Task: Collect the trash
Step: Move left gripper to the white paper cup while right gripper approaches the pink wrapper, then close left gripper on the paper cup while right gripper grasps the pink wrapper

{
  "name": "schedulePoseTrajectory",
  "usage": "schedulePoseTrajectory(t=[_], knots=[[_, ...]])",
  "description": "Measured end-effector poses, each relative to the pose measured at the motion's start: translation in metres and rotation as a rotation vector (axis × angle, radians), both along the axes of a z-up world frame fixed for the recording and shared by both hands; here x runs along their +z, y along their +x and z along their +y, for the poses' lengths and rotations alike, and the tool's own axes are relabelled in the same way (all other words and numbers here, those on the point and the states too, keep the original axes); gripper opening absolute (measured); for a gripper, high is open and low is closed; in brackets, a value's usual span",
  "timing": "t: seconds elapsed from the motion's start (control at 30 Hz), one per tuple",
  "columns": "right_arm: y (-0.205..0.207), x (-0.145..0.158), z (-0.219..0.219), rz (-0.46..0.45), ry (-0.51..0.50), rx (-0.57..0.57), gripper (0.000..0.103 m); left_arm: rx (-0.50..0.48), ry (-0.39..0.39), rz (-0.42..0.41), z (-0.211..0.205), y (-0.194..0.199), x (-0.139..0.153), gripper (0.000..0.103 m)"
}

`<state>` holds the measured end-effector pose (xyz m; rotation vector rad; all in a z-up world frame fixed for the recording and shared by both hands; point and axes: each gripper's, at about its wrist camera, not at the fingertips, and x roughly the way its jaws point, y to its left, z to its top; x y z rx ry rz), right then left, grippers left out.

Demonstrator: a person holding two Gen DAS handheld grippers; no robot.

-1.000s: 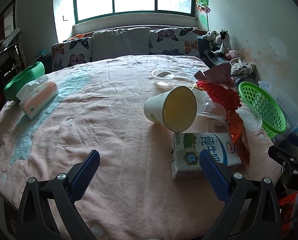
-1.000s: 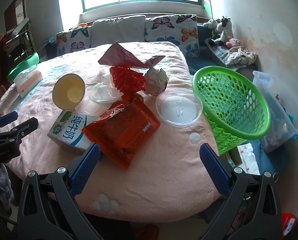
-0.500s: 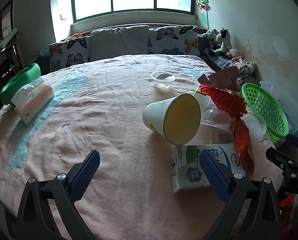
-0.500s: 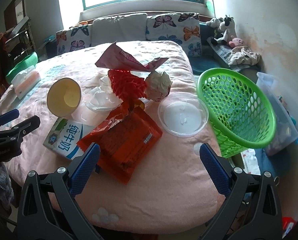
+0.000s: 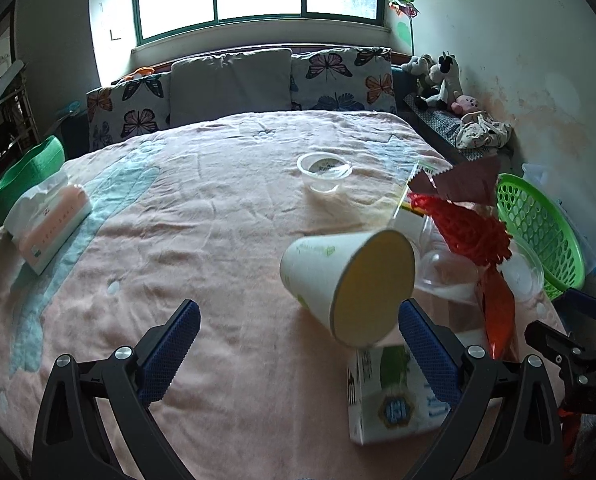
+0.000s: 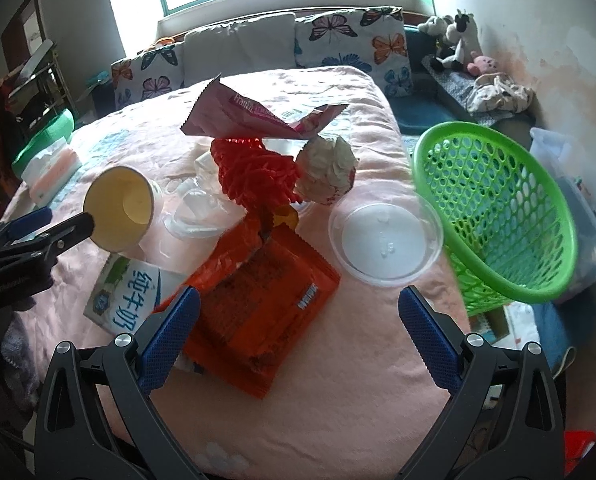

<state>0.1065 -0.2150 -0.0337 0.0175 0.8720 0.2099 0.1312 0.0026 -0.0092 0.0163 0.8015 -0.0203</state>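
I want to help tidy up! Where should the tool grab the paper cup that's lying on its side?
Probably the rim. The paper cup lies tipped on the milk carton, its open mouth facing the left tool, which is open. Come from that front side, slipping one finger inside the mouth and one outside the wall. The round body looks too wide and would likely squash.

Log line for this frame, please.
left gripper: open, near paper cup | right gripper: open, over orange wrapper | green basket: empty

Pink-blanketed bed [image 5: 202, 216]: tissue pack [image 5: 48, 226], clear tub [image 5: 324, 171], paper cup [image 5: 349, 284], milk carton [image 6: 132, 300], wrappers [image 6: 258, 312], possibly a lid [image 6: 385, 236].
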Motion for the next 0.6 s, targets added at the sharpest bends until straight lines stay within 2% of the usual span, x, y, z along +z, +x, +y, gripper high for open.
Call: schedulePoseTrajectory(t=[0.27, 0.6], knots=[[0.017, 0.017, 0.009, -0.065, -0.02, 0.056, 0.094, -0.058, 0.009, -0.007, -0.009, 0.022, 0.002, 0.093], [0.053, 0.039, 0.026, -0.151, -0.073, 0.183, 0.082, -0.091, -0.035, 0.033, -0.009, 0.038, -0.008, 0.077]])
